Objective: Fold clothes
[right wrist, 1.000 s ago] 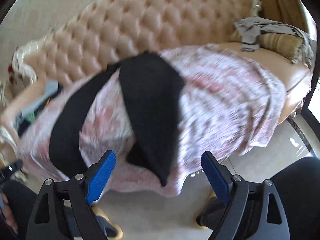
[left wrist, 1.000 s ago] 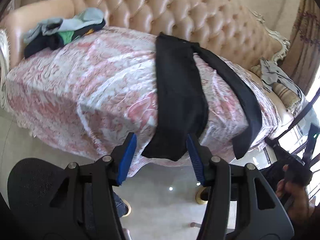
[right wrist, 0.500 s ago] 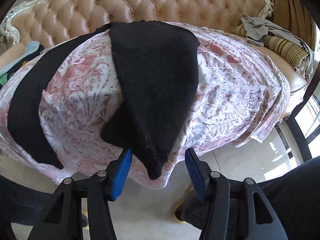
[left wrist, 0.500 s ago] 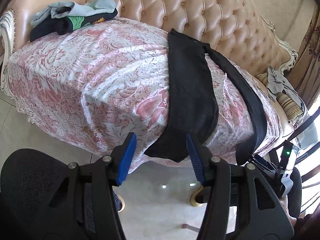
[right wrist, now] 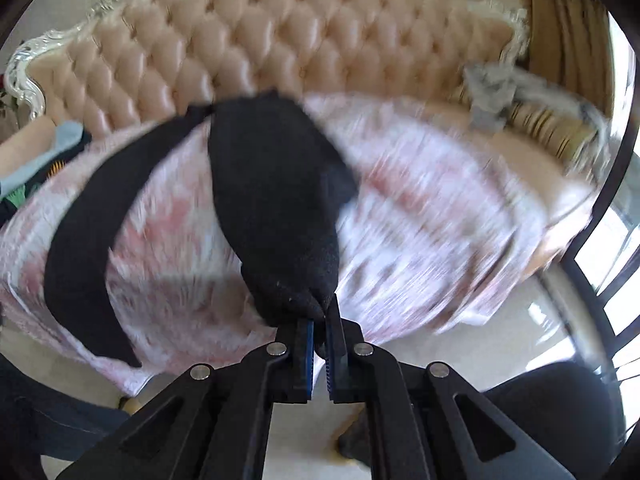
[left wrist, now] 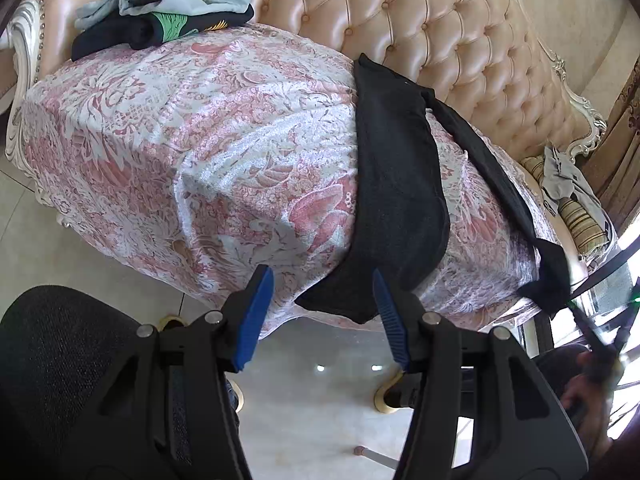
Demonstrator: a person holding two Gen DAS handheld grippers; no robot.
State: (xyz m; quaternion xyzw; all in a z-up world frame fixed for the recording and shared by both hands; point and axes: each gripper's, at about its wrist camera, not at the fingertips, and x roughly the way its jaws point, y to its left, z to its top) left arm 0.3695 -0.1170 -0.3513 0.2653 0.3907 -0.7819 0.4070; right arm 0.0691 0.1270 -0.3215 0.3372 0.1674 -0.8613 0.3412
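Right gripper (right wrist: 319, 330) clamped on black trousers (right wrist: 276, 208).
Left gripper (left wrist: 323, 312) jaws apart, hovering at the other leg's near hem.

Tufted beige sofa (left wrist: 440, 40), glossy pale floor (left wrist: 320, 392), perhaps a curtain (right wrist: 568, 40).

Black trousers (left wrist: 396, 184) lie spread across the sofa's pink floral cover (left wrist: 208, 152). Both legs hang over its front edge. One hem looks bunched, though blurred.

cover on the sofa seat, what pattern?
Pink-and-white floral sofa cover; sharpest in the left wrist view, blurred in the right.
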